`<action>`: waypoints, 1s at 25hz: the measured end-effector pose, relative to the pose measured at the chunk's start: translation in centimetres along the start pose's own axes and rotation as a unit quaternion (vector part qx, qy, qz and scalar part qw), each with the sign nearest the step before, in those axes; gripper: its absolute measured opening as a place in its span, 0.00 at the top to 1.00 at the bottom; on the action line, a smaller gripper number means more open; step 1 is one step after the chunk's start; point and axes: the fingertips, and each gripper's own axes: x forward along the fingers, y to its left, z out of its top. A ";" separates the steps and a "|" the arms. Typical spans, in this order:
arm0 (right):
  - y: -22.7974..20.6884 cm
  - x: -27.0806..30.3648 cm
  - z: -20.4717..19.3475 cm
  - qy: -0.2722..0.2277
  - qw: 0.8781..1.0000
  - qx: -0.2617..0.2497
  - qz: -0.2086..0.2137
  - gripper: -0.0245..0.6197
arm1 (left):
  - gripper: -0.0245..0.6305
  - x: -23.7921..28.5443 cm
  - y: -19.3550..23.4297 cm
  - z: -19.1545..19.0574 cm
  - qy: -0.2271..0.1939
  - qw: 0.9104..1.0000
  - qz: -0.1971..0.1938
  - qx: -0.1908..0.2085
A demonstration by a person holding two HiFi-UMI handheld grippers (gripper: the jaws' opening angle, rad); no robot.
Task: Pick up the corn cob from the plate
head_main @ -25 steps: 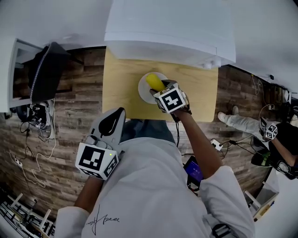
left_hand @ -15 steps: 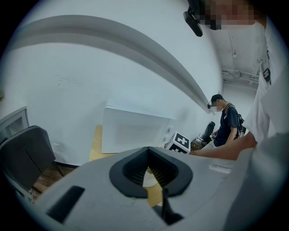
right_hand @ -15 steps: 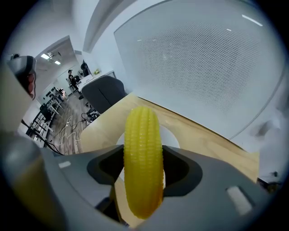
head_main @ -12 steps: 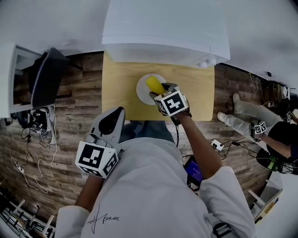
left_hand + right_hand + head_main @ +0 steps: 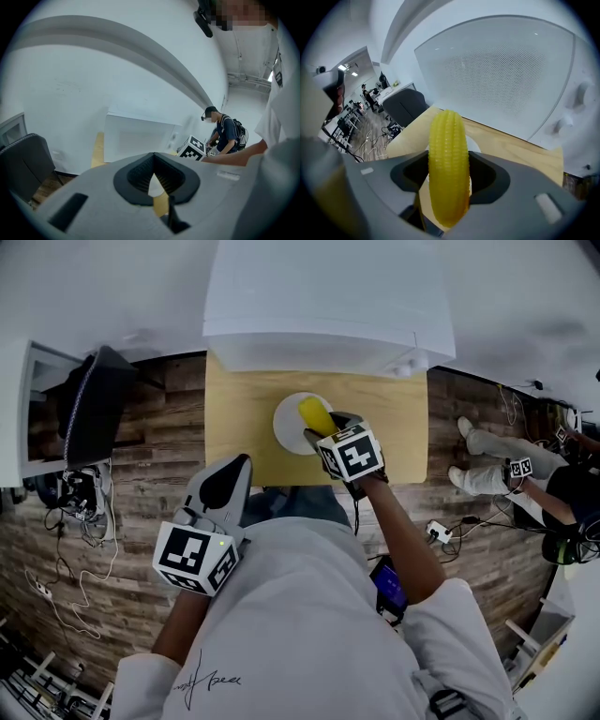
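A yellow corn cob (image 5: 314, 414) sits lengthwise between the jaws of my right gripper (image 5: 324, 433), which is shut on it. The cob hangs just above the white plate (image 5: 285, 423) on the light wooden table (image 5: 244, 399). In the right gripper view the corn cob (image 5: 448, 159) fills the gap between the pads, and a sliver of the plate (image 5: 475, 145) shows behind it. My left gripper (image 5: 231, 476) hangs back at the table's near edge, over the person's lap, jaws together and holding nothing. In its own view the left gripper (image 5: 154, 177) points toward the table.
A white microwave-like box (image 5: 328, 306) stands at the back of the table, close behind the plate. A dark chair (image 5: 89, 395) is at the left. Another person (image 5: 525, 484) with grippers is on the floor at the right, among cables.
My right gripper has risen a little with the corn cob, lifting it off the plate. The left gripper has stayed put. The person at the right has shifted.
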 end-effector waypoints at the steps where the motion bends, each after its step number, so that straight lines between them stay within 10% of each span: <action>1: 0.0 -0.2 0.0 -0.003 1.000 0.004 -0.002 0.55 | 0.97 0.0 0.0 0.0 0.000 1.000 0.000 0.000; 25: 0.1 -6.6 0.5 -0.068 0.997 0.038 -0.016 0.55 | 0.97 0.1 -0.1 -0.1 -0.009 1.000 -0.014 0.002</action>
